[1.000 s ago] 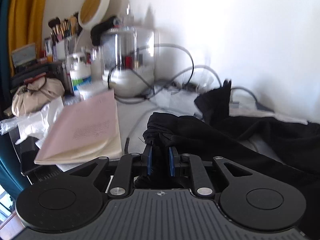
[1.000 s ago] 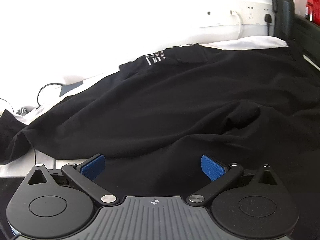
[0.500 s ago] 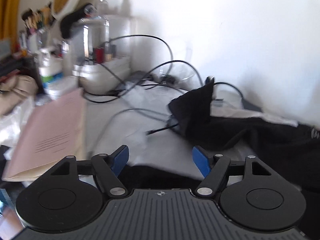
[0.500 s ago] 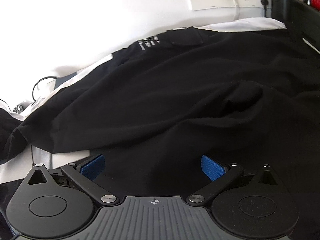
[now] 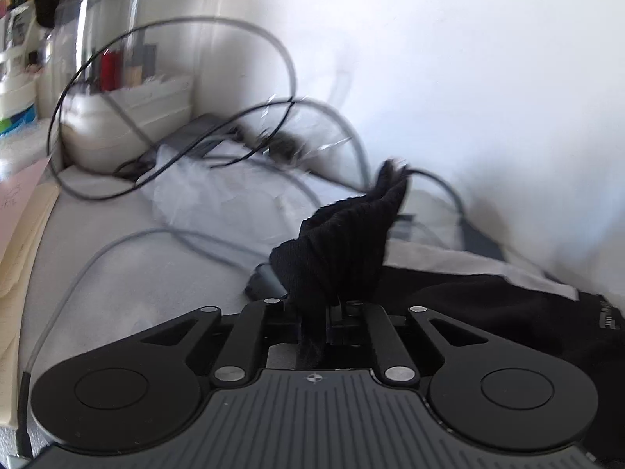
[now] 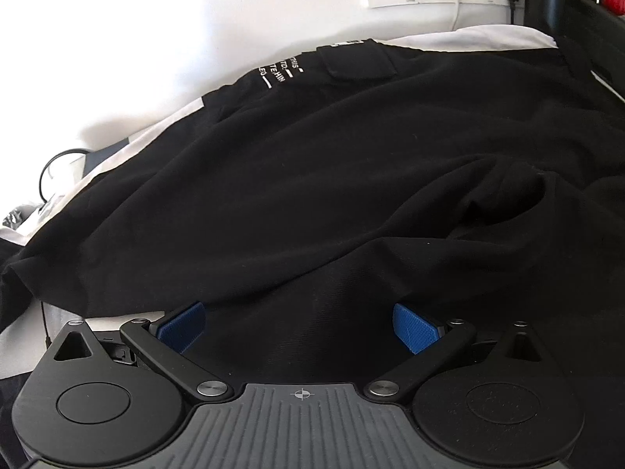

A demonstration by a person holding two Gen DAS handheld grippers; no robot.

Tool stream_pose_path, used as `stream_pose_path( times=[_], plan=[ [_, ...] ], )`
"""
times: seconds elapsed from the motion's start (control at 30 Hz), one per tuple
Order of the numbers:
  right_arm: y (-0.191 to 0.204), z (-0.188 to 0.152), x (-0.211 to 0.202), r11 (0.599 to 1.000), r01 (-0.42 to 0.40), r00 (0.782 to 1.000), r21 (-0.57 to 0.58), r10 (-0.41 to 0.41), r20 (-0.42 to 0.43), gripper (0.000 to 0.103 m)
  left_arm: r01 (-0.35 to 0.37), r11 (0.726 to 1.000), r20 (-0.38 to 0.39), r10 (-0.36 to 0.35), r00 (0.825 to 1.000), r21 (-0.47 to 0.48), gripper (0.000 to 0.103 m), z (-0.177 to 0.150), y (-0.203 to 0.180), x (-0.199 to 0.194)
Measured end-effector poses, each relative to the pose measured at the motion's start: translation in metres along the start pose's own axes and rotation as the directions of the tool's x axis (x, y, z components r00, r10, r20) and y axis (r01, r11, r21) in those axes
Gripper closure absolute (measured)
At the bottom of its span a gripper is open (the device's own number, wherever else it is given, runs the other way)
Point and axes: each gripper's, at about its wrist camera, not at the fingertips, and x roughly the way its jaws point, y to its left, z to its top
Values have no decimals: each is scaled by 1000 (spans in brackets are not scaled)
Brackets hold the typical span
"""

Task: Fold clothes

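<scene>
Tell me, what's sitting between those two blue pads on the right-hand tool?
In the right wrist view, the right gripper is open, and black fabric of the black garment fills the gap between its blue pads; nothing is pinched.

Your left wrist camera looks low across the desk (image 5: 129,258) toward the wall; your right sits close over the black garment (image 6: 312,179) (both views share it).

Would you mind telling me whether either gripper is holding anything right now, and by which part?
The left gripper is shut on the black garment's ribbed cuff-like end, which stands up from its jaws. The right gripper is open over the black cloth, gripping nothing.
</scene>
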Motion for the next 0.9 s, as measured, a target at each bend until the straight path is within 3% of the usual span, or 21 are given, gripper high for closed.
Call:
stream_pose_path(
  times=[0.07, 0.13, 0.17, 0.33, 0.47, 0.6, 0.73, 0.77, 0.83, 0.9],
  plan=[
    [4, 1, 0, 1000, -5, 1000, 8, 5, 1, 1, 21, 1000, 92, -22, 996, 17, 94, 10, -4, -27],
    [8, 0, -1, 1000, -12, 1000, 9, 12, 2, 1, 15, 1000, 207, -19, 978, 23, 94, 21, -8, -57],
    [10, -1, -1, 1000, -16, 1000, 5, 16, -1, 1, 5, 1000, 218, -6, 976, 7, 94, 25, -4, -63],
    [16, -7, 3, 999, -26, 999, -28, 25, -26, 1, -89, 993, 114, 97, 989, -76, 94, 16, 35, -41],
    [12, -11, 1, 999, -30, 999, -41, 29, -29, 1, -145, 982, 53, 153, 987, -120, 94, 2, 56, -29],
    [9, -10, 0, 999, -31, 999, -39, 30, -33, 1, -154, 985, 68, 159, 985, -77, 94, 3, 56, -25],
    [11, -8, 0, 998, -33, 999, -45, 31, -39, 1, -224, 975, 29, 224, 974, 4, 92, 4, 47, -3],
    [10, -8, -2, 998, -39, 999, -44, 37, -38, 1, -254, 967, -3, 254, 967, 15, 87, 3, 46, 5],
    [8, -9, -6, 998, -54, 998, -41, 52, -34, 1, -297, 955, -50, 298, 953, 18, 67, -2, 43, 9],
    [4, -10, -13, 998, -57, 998, -31, 56, -13, 1, -323, 946, -62, 323, 944, 20, 31, -7, 37, 5]
  ],
)
